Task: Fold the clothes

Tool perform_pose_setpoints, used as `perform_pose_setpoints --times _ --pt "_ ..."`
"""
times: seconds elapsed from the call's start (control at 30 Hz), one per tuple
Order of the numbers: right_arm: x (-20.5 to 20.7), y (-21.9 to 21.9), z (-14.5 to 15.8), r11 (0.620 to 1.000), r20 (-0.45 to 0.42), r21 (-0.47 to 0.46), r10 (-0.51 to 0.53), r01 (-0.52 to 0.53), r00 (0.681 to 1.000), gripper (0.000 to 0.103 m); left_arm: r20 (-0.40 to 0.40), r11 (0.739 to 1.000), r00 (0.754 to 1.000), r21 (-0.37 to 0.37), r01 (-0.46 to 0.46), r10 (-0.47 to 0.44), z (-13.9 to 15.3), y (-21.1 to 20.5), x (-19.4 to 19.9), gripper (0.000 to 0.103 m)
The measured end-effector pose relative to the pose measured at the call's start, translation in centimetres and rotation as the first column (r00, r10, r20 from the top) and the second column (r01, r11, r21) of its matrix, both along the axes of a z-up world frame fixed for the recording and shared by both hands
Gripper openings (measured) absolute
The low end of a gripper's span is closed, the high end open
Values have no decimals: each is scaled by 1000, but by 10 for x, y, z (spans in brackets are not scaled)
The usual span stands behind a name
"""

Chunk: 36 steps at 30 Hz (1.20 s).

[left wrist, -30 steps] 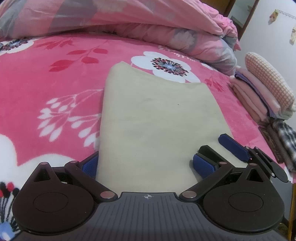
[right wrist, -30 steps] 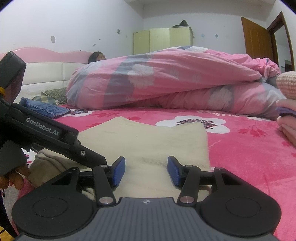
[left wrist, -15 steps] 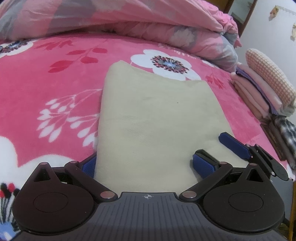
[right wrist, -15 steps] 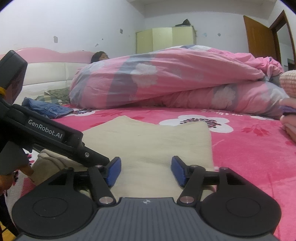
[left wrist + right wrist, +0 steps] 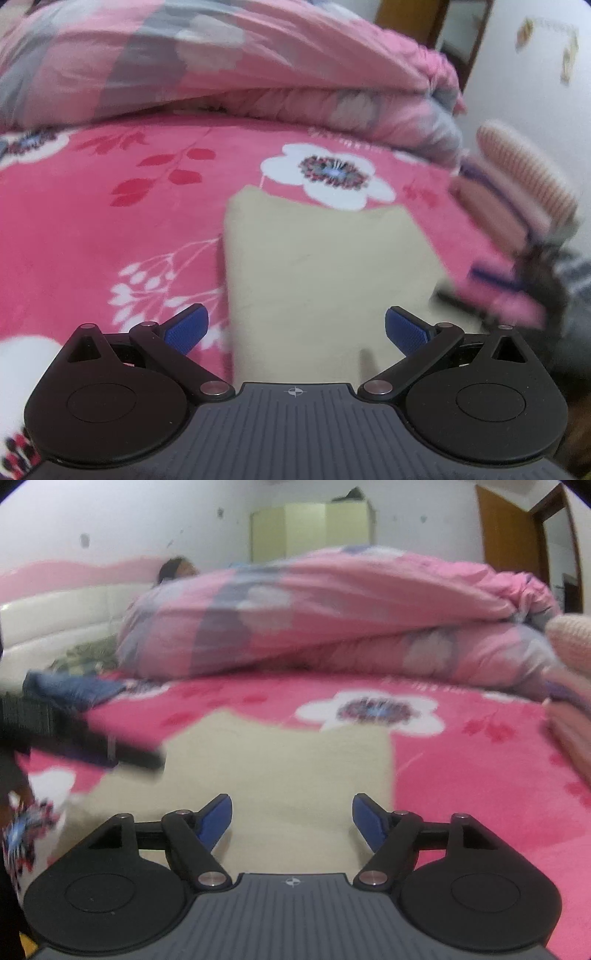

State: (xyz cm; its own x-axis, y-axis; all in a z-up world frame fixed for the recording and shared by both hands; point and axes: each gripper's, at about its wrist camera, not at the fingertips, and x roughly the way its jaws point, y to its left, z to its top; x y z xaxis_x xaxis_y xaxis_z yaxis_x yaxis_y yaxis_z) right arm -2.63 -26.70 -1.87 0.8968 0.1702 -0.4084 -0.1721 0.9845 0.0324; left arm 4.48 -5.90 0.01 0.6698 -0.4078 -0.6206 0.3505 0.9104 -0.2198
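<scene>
A folded cream garment (image 5: pixel 325 266) lies flat on the pink flowered bedspread (image 5: pixel 92 221). My left gripper (image 5: pixel 295 328) hangs just above the garment's near edge, open wide, with nothing between its blue pads. In the right wrist view the same cream garment (image 5: pixel 295 760) spreads out ahead. My right gripper (image 5: pixel 293 821) hovers over its near edge with the jaws opening and nothing held. The right gripper (image 5: pixel 498 284) shows blurred at the garment's right corner. The left gripper (image 5: pixel 92 742) shows blurred at its left side.
A rumpled pink duvet (image 5: pixel 332 609) fills the far side of the bed. A stack of folded clothes (image 5: pixel 517 206) sits at the right edge. Blue jeans (image 5: pixel 70 690) lie at the far left, and a person's head (image 5: pixel 177 566) shows behind the duvet.
Both grippers have lifted off the cream garment's near edge. The right jaws have widened. The left pad that was tucked at the garment's edge is now free.
</scene>
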Motion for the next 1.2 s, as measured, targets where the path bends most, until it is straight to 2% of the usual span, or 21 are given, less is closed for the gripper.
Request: perform_pose_setpoints --times 0.1,0.17,0.3,0.37,0.47,0.57,0.73,0.8,0.87,0.93,1.03,1.2 --pt "19 -7 21 1000 2 8 -23 23 1000 64 -15 997 999 58 43 -42 -5 -11 2 103" --pt "36 -10 29 999 1 32 -1 1 1000 58 -37 995 997 80 65 -62 -10 -18 3 103" --pt "71 -13 16 999 -95 37 11 -7 995 44 -57 992 997 118 51 -44 -17 -27 5 103" --pt "87 -19 -6 999 -210 -31 -43 37 977 26 -74 993 997 113 43 -35 -17 -29 7 103" --pt "81 -40 -5 996 -236 25 -78 86 969 21 -78 991 997 127 32 -22 -18 -32 7 103" --pt "76 -47 12 992 -218 29 -114 123 969 22 -78 990 997 137 28 -17 -17 -34 6 103" --pt "96 -31 33 997 -191 48 -41 52 981 22 -81 987 997 160 26 -13 -15 -37 6 103" --pt "116 -22 26 999 -226 36 -29 38 974 22 -78 985 997 171 25 -12 -15 -39 5 103" --pt "135 -18 11 998 -272 -18 -59 57 961 22 -72 983 997 183 25 -12 -14 -41 4 103" --pt "142 -22 -1 997 -289 -17 -75 73 954 22 -64 978 998 206 24 -11 -13 -43 3 103" --pt "129 -26 11 995 -280 12 -96 104 955 24 -60 977 998 214 22 -10 -13 -43 2 103" --pt "82 -23 35 999 -216 29 -19 26 976 24 -55 974 998 225 16 -4 -13 -46 1 103"
